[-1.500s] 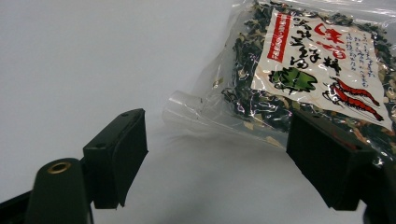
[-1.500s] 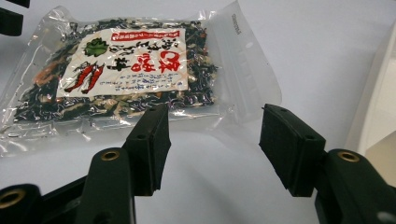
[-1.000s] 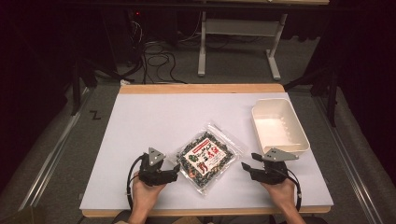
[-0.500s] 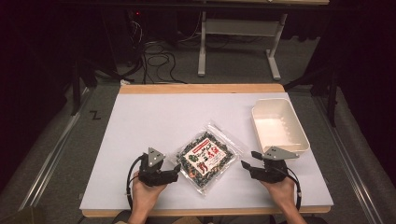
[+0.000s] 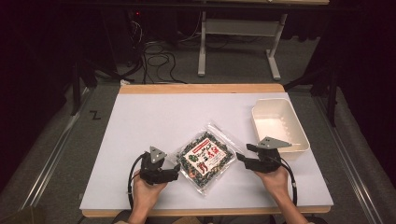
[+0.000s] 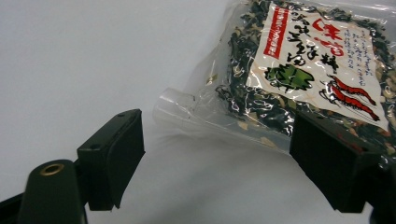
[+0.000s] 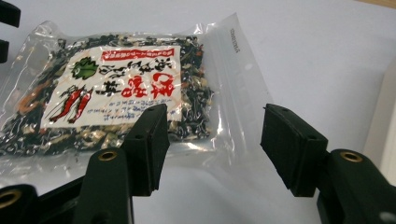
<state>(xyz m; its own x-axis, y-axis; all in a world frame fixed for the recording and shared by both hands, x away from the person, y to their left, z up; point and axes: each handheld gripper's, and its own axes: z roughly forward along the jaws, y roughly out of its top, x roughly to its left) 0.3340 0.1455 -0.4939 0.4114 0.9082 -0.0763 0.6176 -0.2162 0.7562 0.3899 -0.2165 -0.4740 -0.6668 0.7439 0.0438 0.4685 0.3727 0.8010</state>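
**Near the desk's front edge, two grippers flank a packet of dried food**

Near the front of the white desk (image 5: pixel 154 116) lies a clear plastic packet (image 5: pixel 205 156) of dark dried flakes, flat, turned cornerwise, with a white and red label facing up. The left gripper (image 5: pixel 176 170) sits just beside the packet's near-left corner, and the right gripper (image 5: pixel 239 157) just beside its right corner. Both sets of fingers stand apart and hold nothing. In the left gripper view the packet's clear sealed edge (image 6: pixel 180 105) lies between the spread fingers (image 6: pixel 116 154), a little ahead of them. In the right gripper view the empty transparent flap (image 7: pixel 233 88) lies in the gap between the fingers (image 7: pixel 149 140). A white tray (image 5: pixel 301 135) stands to the right, just beyond the right gripper, and looks empty.

The step in hand appears to be taking hold of the packet from both sides. To do it well, each gripper should slide forward low along the desk until a flat film margin is well inside the fingers, then close on the film and not on the bulging contents. The film is slippery and thin, so a shallow bite would likely pull free. Both sides should lift together to keep the packet level.
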